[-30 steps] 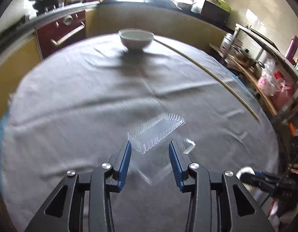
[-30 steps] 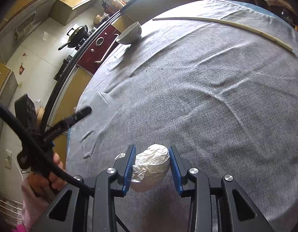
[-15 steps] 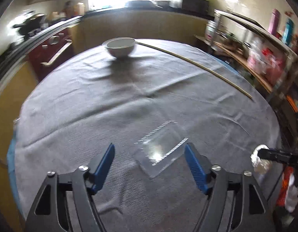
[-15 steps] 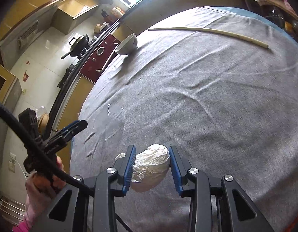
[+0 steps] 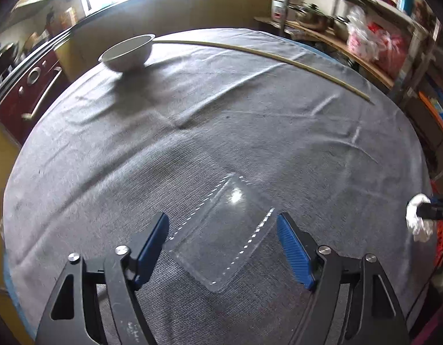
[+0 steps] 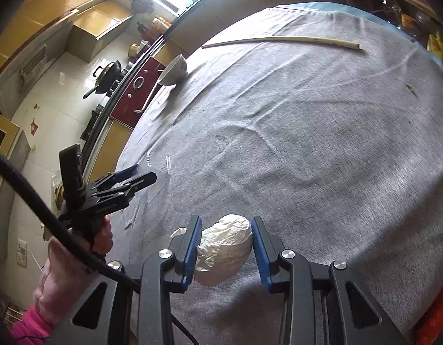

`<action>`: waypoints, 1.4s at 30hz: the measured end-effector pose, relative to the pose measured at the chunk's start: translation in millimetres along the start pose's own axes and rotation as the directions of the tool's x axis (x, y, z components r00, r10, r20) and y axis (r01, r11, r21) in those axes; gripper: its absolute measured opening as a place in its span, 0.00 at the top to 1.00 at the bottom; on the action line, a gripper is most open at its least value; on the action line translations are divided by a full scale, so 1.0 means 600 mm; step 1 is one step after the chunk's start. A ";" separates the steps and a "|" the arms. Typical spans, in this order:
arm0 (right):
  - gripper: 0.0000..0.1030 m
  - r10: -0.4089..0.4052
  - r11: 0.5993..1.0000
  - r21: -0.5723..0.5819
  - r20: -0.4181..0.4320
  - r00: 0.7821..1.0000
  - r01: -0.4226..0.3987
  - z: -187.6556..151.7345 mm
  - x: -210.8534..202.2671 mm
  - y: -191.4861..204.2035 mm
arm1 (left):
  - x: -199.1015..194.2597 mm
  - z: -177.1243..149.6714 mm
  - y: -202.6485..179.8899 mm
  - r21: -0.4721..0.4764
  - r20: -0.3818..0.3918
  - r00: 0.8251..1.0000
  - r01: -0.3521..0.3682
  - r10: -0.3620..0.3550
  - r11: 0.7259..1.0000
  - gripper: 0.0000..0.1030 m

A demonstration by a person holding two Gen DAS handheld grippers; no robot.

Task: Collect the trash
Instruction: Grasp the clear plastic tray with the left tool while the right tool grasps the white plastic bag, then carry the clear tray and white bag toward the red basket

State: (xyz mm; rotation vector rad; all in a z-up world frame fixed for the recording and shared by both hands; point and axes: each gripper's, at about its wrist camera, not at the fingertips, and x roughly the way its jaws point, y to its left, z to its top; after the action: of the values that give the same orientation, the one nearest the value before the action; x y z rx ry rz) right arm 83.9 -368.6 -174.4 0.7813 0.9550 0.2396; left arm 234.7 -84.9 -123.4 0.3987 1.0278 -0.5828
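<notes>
Left gripper (image 5: 223,247): held low over the clear lid (image 5: 221,230), jaws spread but closing, the lid lying flat between them and not yet pinched, a likely line-up for a grab.
Right gripper (image 6: 225,247): pinched on a paper wad (image 6: 225,248), kept clear above the near edge of the tabletop (image 6: 322,143), apparently so the collected trash is not lost.
Lid: on the grey cloth, near the tabletop's near edge.
Bowl (image 5: 126,53): at the far edge, seemingly the drop point.
Stick (image 5: 264,54): laid along the far edge, untouched.
</notes>
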 end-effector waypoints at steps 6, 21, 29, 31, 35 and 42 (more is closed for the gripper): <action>0.63 0.003 1.000 -0.014 -0.001 1.000 -0.003 -0.004 0.004 0.007 | -0.016 -0.015 0.003 -0.106 0.014 1.000 -0.007 0.008 0.994 0.40; 0.63 0.005 0.998 -0.067 0.030 1.000 -0.003 -0.037 -0.030 0.019 | -0.128 -0.076 -0.139 -0.157 0.077 0.973 -0.203 0.217 0.966 0.40; 0.63 -0.002 0.996 -0.091 0.077 0.997 0.009 -0.054 -0.076 0.022 | -0.172 -0.101 -0.207 -0.129 0.102 0.959 -0.249 0.263 0.960 0.40; 0.63 -0.006 0.995 -0.100 0.089 0.996 0.015 -0.059 -0.089 0.024 | -0.180 -0.104 -0.222 -0.121 0.108 0.956 -0.260 0.273 0.958 0.40; 0.63 -0.011 0.994 -0.111 0.109 0.994 0.023 -0.067 -0.112 0.021 | -0.190 -0.110 -0.254 -0.090 0.120 0.952 -0.272 0.282 0.958 0.40; 0.63 -0.022 0.992 -0.122 0.144 0.989 0.040 -0.079 -0.150 0.010 | -0.202 -0.115 -0.293 -0.064 0.134 0.948 -0.281 0.287 0.958 0.40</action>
State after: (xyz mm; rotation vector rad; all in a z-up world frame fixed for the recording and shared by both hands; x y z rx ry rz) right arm -5.4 -386.7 -128.2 0.6597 0.8092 0.2114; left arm 31.5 -151.1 -55.4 0.4503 0.8261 -0.3232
